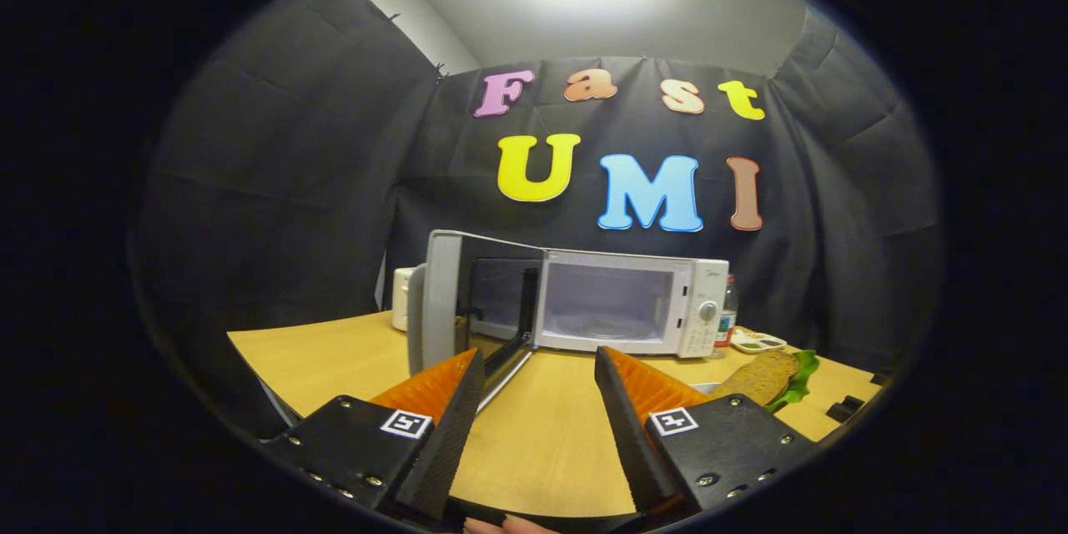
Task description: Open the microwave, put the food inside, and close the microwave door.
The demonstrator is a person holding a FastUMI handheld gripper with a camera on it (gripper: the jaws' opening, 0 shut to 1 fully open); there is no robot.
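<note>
Farthest left, the microwave door point(442, 300) already stands swung wide open, so you are past the opening step and onto fetching the food. Right of it, the microwave point(622, 304) sits on the wooden table point(317, 350) with its cavity bare. Your gripper point(538, 363) hangs before it, fingers spread apart and holding nothing. The sandwich point(763, 375) lies just beyond your right finger, near a small dish point(755, 341). Next, you likely need to swing right and straddle the sandwich before squeezing.

White microwave point(617, 304), tan table point(542, 434), seemingly brown-and-green sandwich point(768, 377).
</note>
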